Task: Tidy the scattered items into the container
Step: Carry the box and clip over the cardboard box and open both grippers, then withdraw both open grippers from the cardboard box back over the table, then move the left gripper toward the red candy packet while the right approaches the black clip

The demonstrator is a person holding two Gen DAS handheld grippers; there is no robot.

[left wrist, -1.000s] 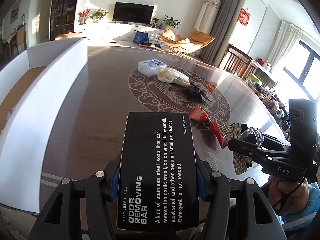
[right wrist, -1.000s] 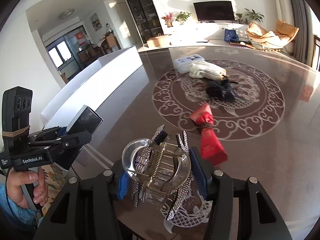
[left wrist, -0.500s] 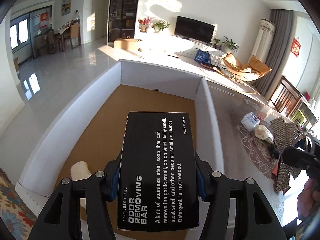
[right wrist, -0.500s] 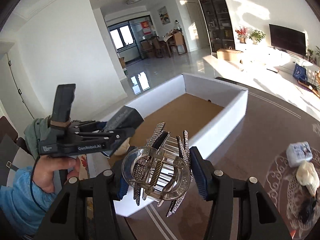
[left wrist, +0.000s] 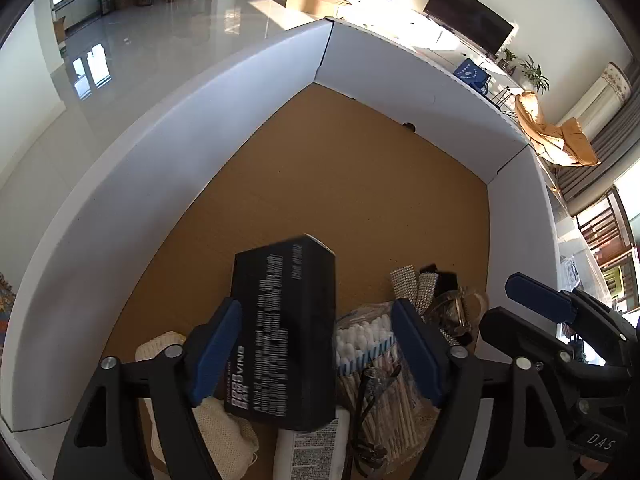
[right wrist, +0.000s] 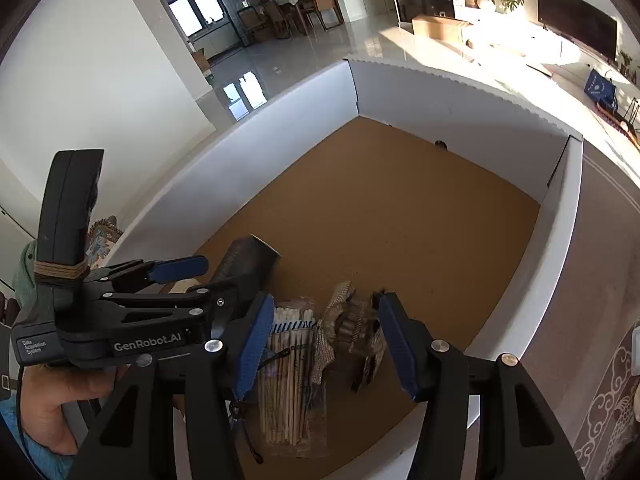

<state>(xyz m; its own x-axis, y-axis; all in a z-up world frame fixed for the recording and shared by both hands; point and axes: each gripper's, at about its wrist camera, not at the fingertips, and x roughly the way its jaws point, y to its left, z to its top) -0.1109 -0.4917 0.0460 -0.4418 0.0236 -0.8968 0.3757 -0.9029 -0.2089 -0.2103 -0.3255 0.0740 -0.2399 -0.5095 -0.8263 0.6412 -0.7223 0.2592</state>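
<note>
Both wrist views look steeply down, close, sharing white box point(left wrist: 208, 128) interior point(right wrist: 400, 216).

Left gripper point(right wrist: 188, 280) body, white print: "GenRobot.AI", small "Data Acquisition System". Right gripper point(left wrist: 500, 308) body: "DAS". Black box point(left wrist: 280, 332): blurred, only "BAR" and "VING" legible; remaining lines unreadable.

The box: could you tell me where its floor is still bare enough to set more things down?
The box floor is bare across the middle and towards the far walls and corners. The near end is crowded: black carton, cotton swabs, hair clip, cream pouch.
</note>
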